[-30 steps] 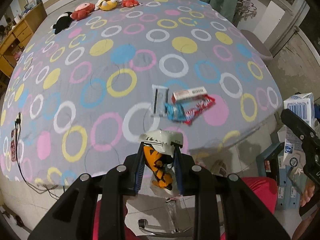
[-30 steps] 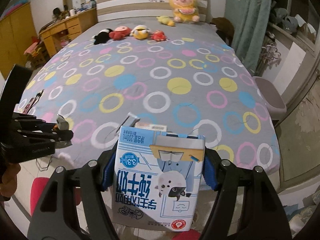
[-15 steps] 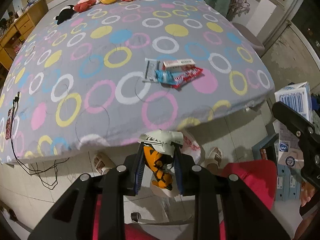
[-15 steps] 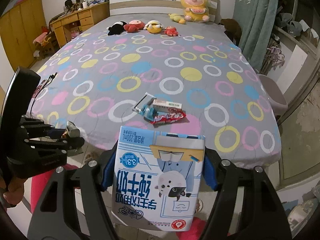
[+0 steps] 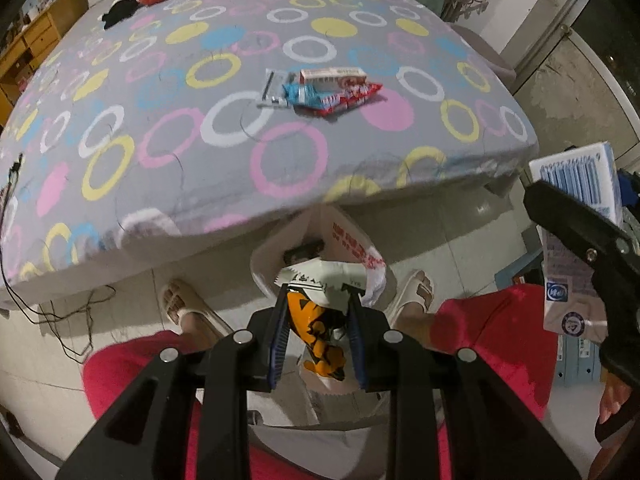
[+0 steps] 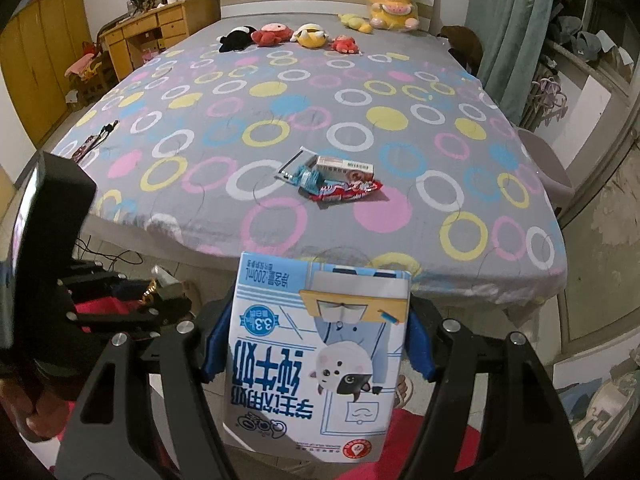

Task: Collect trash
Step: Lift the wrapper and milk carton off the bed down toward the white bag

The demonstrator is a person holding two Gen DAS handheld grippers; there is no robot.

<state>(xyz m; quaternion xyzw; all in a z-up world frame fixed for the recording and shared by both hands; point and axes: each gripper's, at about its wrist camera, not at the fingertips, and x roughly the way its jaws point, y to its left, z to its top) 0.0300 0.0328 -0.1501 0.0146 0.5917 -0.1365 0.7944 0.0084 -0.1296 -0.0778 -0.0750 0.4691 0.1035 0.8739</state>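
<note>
We have pulled back from the bed, our left gripper squeezing an orange wrapper over what may be a trash bag, our right gripper hugging a milk carton.

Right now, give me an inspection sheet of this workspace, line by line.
Surface: bed with a grey sheet printed with coloured rings.
Job's things: milk carton in the right claw; orange snack wrapper in the left claw; white plastic bag open on the floor below; pile of wrappers lying on the bed.
Clutter: plush toys near the headboard; sandals on the floor.
Grippers: both claws shut on trash.
Cables: black cable trailing on the floor; another on the bed's left edge.
Surroundings: wooden desk, green curtain.
</note>
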